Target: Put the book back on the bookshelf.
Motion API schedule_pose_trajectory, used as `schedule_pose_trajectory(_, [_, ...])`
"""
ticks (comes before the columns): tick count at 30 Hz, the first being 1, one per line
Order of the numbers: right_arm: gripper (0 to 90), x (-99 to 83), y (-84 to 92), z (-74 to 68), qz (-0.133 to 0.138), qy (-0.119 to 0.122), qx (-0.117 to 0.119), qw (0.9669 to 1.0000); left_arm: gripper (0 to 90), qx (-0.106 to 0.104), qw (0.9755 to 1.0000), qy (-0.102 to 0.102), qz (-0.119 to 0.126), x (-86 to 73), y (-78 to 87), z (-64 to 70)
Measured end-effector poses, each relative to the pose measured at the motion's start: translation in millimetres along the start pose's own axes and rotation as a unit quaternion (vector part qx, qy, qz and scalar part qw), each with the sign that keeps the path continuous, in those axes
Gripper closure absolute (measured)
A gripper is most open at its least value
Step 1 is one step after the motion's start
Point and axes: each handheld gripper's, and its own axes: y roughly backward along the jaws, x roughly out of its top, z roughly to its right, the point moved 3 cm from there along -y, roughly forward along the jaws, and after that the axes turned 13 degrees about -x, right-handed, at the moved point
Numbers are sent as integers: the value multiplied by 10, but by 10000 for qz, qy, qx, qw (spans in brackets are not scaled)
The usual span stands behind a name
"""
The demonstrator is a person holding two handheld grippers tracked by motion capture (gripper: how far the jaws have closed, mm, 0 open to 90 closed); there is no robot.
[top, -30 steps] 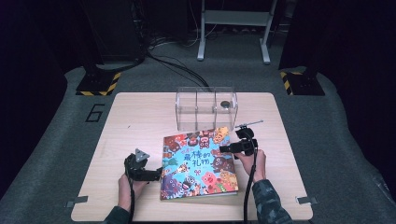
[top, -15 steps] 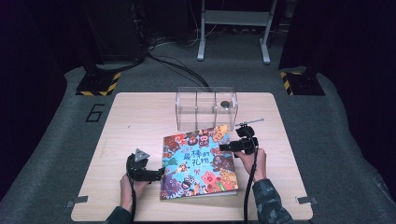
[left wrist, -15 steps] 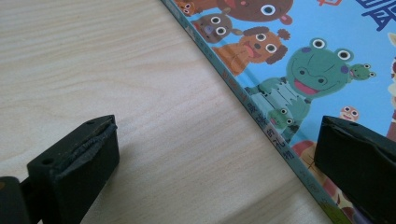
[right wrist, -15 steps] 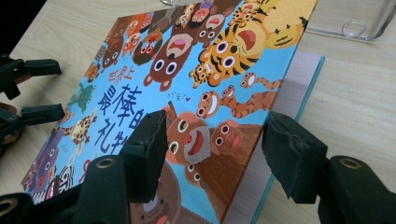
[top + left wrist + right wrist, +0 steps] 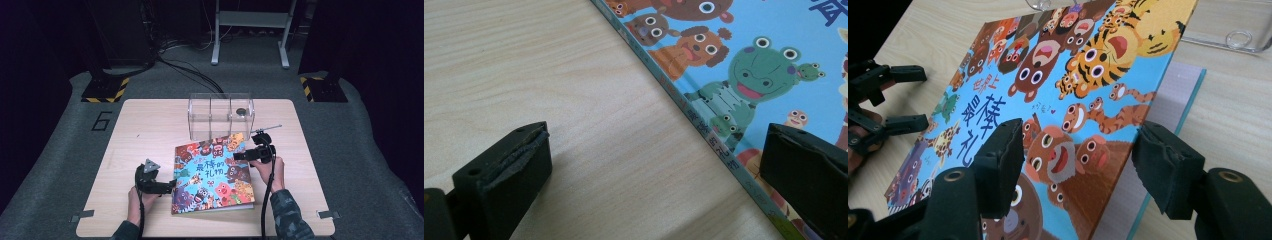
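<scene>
A picture book (image 5: 212, 172) with cartoon animals on a blue cover lies near the front of the wooden table (image 5: 150, 125). My left gripper (image 5: 170, 186) rests on the table at the book's left edge. It stands open (image 5: 656, 165), one jaw on bare wood and the other over the book (image 5: 744, 65). My right gripper (image 5: 240, 156) is at the book's right edge. The front cover (image 5: 1063, 100) is tilted up off the white page (image 5: 1168, 105), with its edge between the right gripper's (image 5: 1078, 160) jaws. Those jaws have just been opening, and the pads stand apart from the cover. My left gripper (image 5: 903, 97) shows beyond the book.
A clear plastic box (image 5: 220, 116) with compartments stands just behind the book, a small dark round thing (image 5: 241, 111) in its right compartment. Its base (image 5: 1243, 37) lies close to the book's far corner. Bare wood stretches to the left and right of the book.
</scene>
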Motion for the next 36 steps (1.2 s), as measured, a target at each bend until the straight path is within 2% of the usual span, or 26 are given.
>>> schedule_pose_trajectory(7, [366, 108, -60, -38, -32, 51, 124, 9999, 5, -13, 10000, -10, -8, 0, 3, -2])
schedule_pose_trajectory(10, [374, 168, -103, -59, -65, -54, 233, 9997, 5, -20, 10000, -8, -4, 0, 3, -3])
schedule_pose_trajectory(12, [397, 228, -153, -62, -51, 42, 290, 9996, 5, -15, 10000, 6, 6, -1, 3, -2])
schedule_pose_trajectory(15, [422, 263, -179, -100, -94, 13, 344, 9994, 5, -37, 10000, -6, 6, -1, 4, -4])
schedule_pose_trajectory(16, [430, 280, -208, -108, -82, 95, 371, 9992, 5, -43, 10000, 7, 9, -1, 3, -2])
schedule_pose_trajectory(18, [445, 315, -279, -168, -157, 264, 231, 9993, 5, -41, 10000, 19, 18, -2, 3, -2])
schedule_pose_trajectory(21, [481, 330, -273, -171, -79, 238, 277, 9993, 5, -41, 10000, 16, 19, -2, 3, -2])
schedule_pose_trajectory(25, [502, 314, -257, -154, -114, 170, 333, 9992, 5, -48, 10000, 3, 10, -2, 3, -3])
schedule_pose_trajectory(28, [529, 297, -240, -137, -63, 108, 407, 9991, 5, -44, 10000, -7, 5, -2, 5, -4])
schedule_pose_trajectory(32, [544, 274, -220, -125, 65, 251, 499, 9984, 4, -51, 10000, 14, 15, -3, 4, -2])
schedule_pose_trajectory(34, [556, 254, -186, -147, 248, 368, 548, 9975, 4, -42, 10000, 10, 28, -3, 2, -3])
schedule_pose_trajectory(36, [564, 248, -170, -159, 294, 373, 595, 9971, 4, -42, 10000, 3, 34, -3, 3, -6])
